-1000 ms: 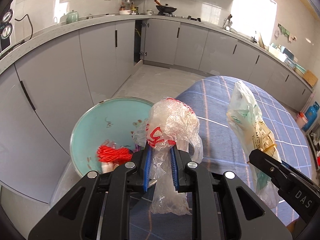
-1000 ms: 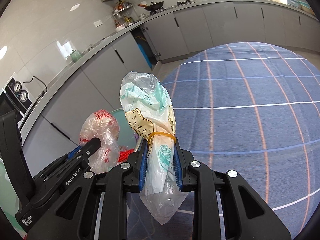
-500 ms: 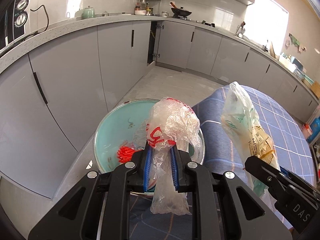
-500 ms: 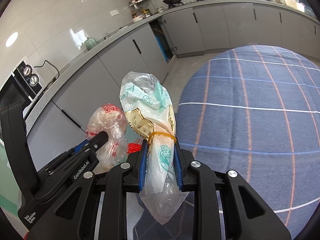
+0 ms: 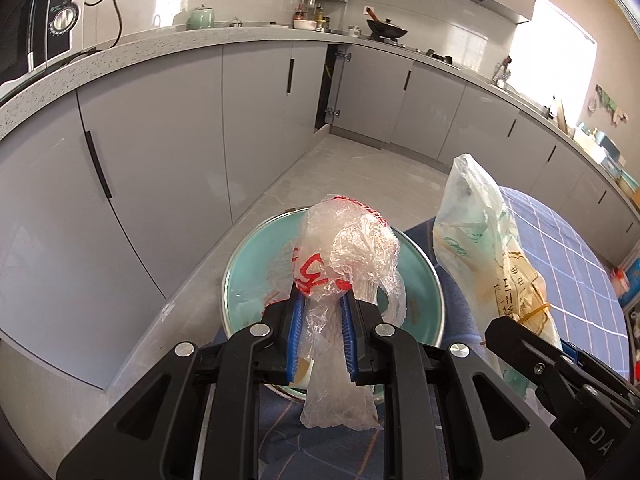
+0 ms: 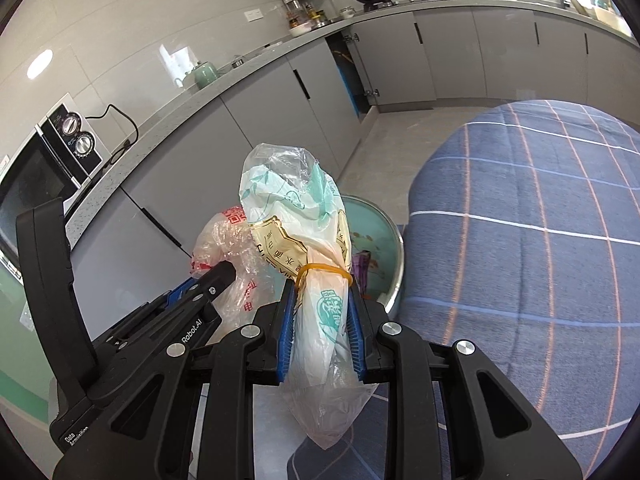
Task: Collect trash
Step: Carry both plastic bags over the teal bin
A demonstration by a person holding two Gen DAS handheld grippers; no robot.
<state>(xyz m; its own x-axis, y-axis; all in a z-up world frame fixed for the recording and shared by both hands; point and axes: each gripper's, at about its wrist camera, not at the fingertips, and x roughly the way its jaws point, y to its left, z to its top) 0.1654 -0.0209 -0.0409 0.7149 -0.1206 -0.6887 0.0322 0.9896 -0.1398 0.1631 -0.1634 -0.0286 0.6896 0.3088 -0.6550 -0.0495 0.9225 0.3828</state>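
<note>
My left gripper (image 5: 322, 300) is shut on a crumpled clear plastic bag with red print (image 5: 348, 248), held above a round teal bin (image 5: 240, 280) that stands on the floor. My right gripper (image 6: 320, 300) is shut on a clear bag with green and yellow print (image 6: 296, 216), tied with a yellow rubber band. That bag (image 5: 480, 248) shows to the right in the left wrist view. The red-print bag (image 6: 224, 244) and the left gripper show at the left in the right wrist view, with the teal bin (image 6: 380, 236) just behind both bags.
Grey kitchen cabinets (image 5: 160, 140) curve round the left and back, one door ajar. A table with a blue checked cloth (image 6: 540, 240) fills the right. A microwave (image 6: 52, 160), a teapot and a wok stand on the counter. Bare floor (image 5: 340, 176) lies beyond the bin.
Both grippers have swung left with their bags still held. The teal bin has shifted from the left to straight behind the red-print bag. The table has slid to the right.
</note>
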